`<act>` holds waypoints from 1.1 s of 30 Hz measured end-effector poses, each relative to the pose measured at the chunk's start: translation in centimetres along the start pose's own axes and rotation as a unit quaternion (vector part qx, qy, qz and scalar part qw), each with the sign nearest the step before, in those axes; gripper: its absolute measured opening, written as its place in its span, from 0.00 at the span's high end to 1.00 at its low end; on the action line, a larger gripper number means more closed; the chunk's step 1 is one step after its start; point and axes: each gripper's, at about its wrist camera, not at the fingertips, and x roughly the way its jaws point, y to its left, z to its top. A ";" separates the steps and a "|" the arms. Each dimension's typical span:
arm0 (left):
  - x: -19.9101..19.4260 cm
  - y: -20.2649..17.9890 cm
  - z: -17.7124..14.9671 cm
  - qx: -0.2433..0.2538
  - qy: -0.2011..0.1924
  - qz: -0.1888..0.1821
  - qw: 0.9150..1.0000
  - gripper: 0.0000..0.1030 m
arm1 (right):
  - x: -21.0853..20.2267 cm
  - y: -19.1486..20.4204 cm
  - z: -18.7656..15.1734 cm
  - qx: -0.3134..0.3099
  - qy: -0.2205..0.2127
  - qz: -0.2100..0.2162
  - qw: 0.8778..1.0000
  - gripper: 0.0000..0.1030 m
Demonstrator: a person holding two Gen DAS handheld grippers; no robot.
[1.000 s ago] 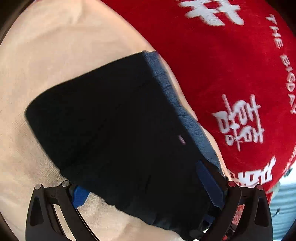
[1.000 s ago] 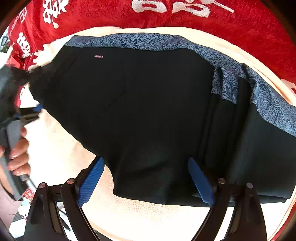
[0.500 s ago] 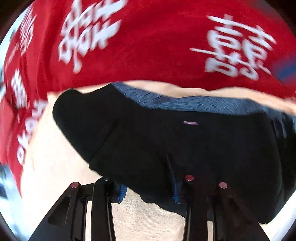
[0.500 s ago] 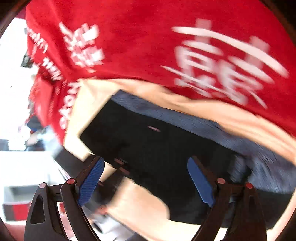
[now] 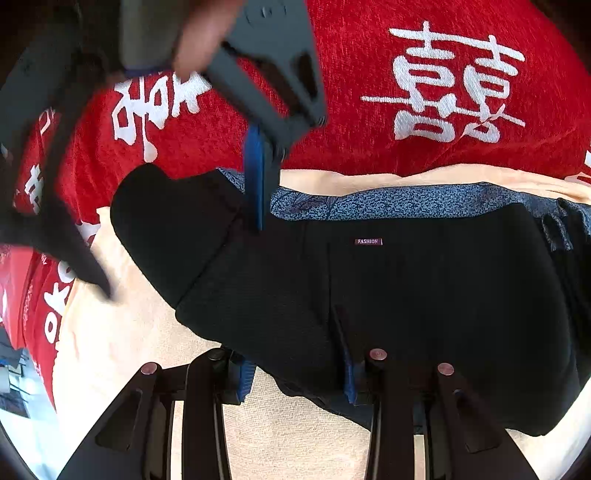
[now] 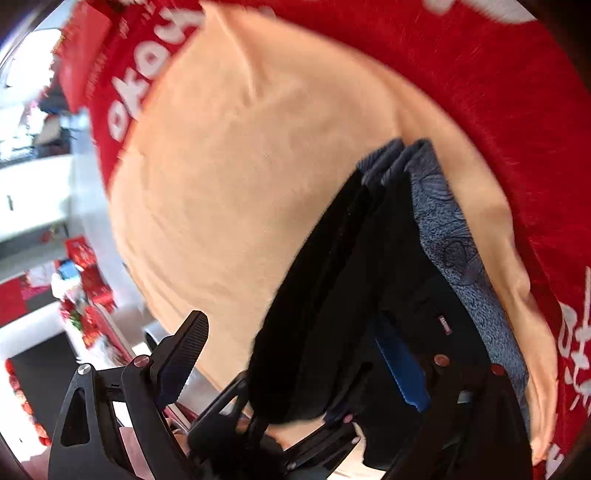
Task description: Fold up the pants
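Clenched on the near edge of the black pants (image 5: pixel 406 295), the left tool (image 5: pixel 295 373) pinches a fold of the cloth between its blue pads. The pants lie folded on a peach cloth (image 5: pixel 122 350) that covers a red cloth with white characters (image 5: pixel 369 110). In the left wrist view their long axis runs side to side, the blue patterned waistband (image 5: pixel 388 201) along the far edge and a small "FASHION" label (image 5: pixel 368 241) just below it. That view also shows the right tool (image 5: pixel 177 221) coming in from the upper left, one blue pad (image 5: pixel 255 177) touching the waistband, the other finger over the peach cloth, with a blurred hand (image 5: pixel 199 33) behind it. Its jaws are wide and closing, and whether they press the cloth cannot be told. The right wrist view shows what the other does not: the stacked fold layers at the pants' end, running diagonally, the right tool (image 6: pixel 295 369) straddling them, and a blurred room with red decorations (image 6: pixel 85 295) at the left.
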 end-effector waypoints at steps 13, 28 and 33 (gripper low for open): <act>-9.2 -3.9 3.4 0.043 -0.087 -0.049 0.994 0.63 | -9.5 -7.9 -12.1 0.063 -0.188 0.117 0.973 0.83; -18.8 -23.8 4.6 0.196 -0.127 -0.146 0.961 0.63 | -13.8 -22.4 -39.8 0.195 -0.391 0.234 0.869 0.82; -16.8 -31.0 3.0 0.242 -0.100 -0.152 0.953 0.63 | -10.3 -29.2 -45.9 0.254 -0.405 0.248 0.842 0.81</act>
